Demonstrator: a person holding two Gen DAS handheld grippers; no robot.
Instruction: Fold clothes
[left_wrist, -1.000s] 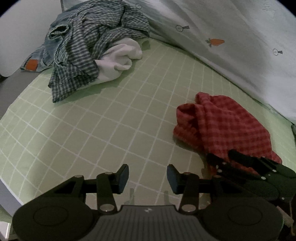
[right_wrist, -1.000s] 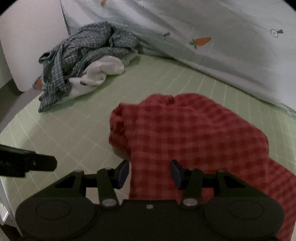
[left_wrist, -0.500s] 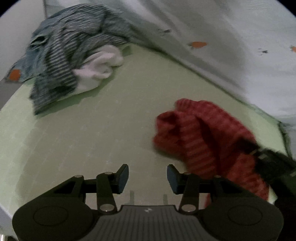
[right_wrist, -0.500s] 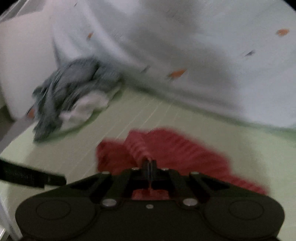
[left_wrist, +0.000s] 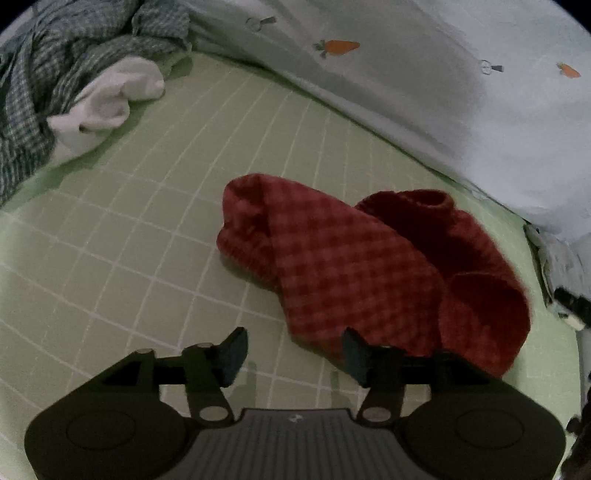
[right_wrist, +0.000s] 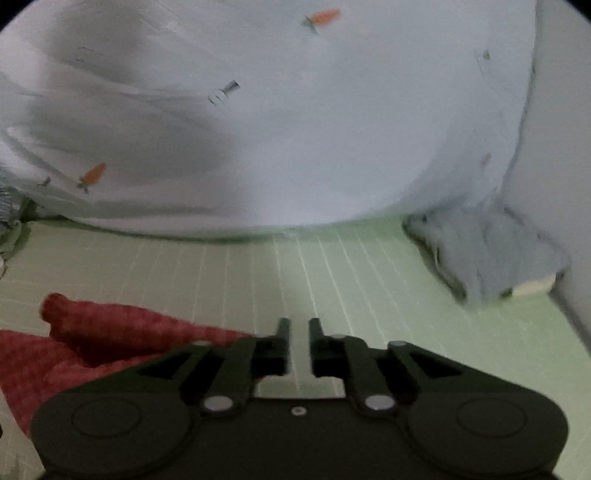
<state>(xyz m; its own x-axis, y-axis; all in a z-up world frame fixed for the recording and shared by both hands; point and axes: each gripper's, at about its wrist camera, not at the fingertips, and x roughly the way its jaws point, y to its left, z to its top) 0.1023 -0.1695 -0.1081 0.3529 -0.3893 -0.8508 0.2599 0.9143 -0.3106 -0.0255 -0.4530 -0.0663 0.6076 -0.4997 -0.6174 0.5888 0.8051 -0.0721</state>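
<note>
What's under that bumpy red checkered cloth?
The red checkered cloth lies crumpled on the green grid-patterned sheet, which shows all around it. Whatever sits beneath its folds is covered; only its own layers overlap on top.

left gripper (left_wrist: 293, 350): matte black plastic, ribbed grey centre plate, small pale logo, two round housings, silver pivot screws, dark blue-tinted finger pads (left_wrist: 234, 349) | right gripper (right_wrist: 297, 341): matte black, smooth plate, central small screw, silver pivot screws, round housings
</note>
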